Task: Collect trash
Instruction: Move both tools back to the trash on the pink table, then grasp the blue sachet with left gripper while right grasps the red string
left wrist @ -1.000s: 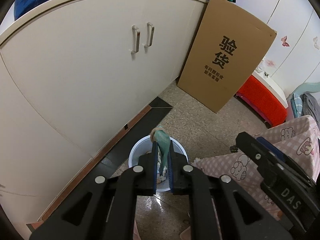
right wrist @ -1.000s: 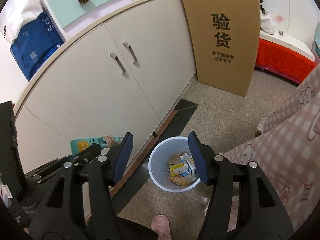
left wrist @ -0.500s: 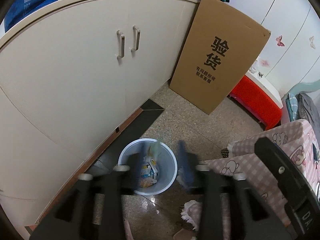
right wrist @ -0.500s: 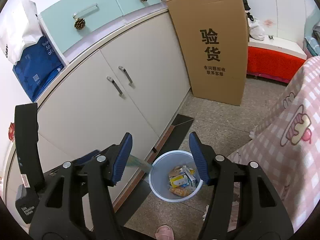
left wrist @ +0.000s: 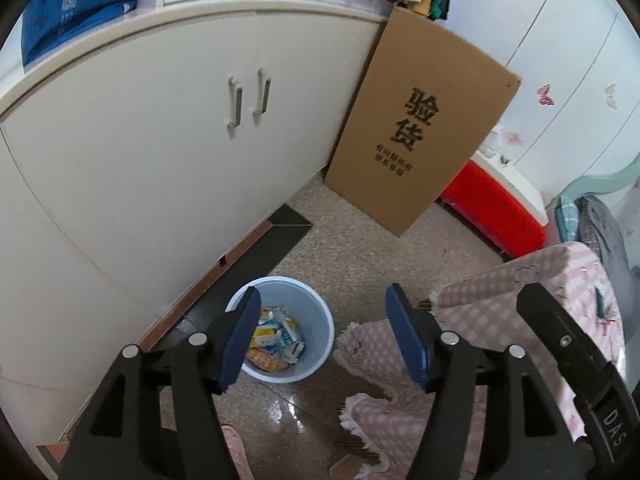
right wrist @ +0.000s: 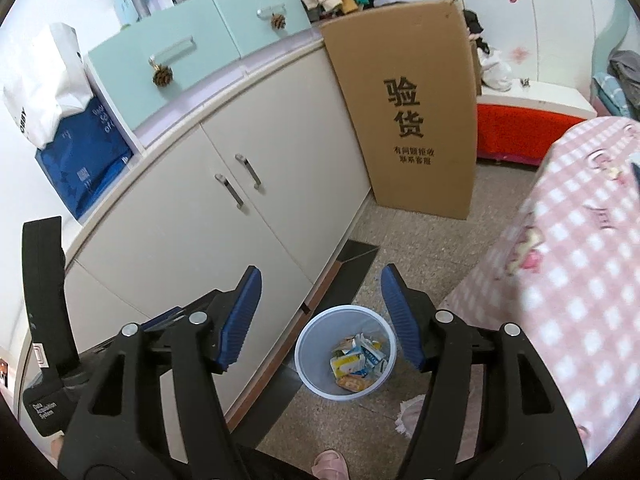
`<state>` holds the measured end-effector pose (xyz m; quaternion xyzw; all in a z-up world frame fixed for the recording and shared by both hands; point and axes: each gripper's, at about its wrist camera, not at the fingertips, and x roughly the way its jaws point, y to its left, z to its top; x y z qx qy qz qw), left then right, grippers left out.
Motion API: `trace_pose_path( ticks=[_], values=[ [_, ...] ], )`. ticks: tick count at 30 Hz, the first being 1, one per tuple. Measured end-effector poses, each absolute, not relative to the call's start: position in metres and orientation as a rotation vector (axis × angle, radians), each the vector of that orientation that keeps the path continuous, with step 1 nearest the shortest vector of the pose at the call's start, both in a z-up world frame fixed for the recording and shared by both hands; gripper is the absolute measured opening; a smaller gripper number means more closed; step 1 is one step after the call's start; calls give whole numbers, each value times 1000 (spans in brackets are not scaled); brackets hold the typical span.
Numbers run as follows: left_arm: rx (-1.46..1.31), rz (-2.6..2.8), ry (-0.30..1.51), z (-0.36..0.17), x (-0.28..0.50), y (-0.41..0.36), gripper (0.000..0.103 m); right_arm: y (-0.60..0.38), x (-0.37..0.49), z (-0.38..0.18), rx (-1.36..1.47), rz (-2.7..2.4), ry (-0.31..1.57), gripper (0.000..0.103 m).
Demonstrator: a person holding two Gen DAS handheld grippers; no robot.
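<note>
Above the trash bin [left wrist: 280, 330] on the floor, the left gripper [left wrist: 323, 336] has just been opening and gapes empty. Right gripper [right wrist: 320, 318] wide, empty too. Drop looks done; next, seek more trash.

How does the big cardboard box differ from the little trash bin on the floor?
The cardboard box is brown, flat-sided and printed with black characters; the trash bin is pale blue, round and unprinted. The box is much taller, reaching the cabinet top, while the bin sits low by the cabinet's base. The box leans closed against the cabinet; the bin is open on top, with wrappers inside. Both rest on the speckled floor.
</note>
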<state>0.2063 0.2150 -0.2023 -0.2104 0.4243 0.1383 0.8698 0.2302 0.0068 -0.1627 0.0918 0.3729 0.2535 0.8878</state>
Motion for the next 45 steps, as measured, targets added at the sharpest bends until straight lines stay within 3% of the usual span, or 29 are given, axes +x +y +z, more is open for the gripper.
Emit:
trace_pose_path(
  ticks=[12,20,34,45],
  values=[
    [-340,142,794,-134,185,122,68,-98,192,-114,257,406,651,66],
    [-239,-11,804,-117,205,30,68,-194,187,-106,315,254,612,66],
    [-92,-219,897,-142,281,-104,68,-295,230,-134,337,53,658,66],
    [-86,-248,958,-183,332,-133,66,-306,272,-155,338,57,723,66]
  ],
)
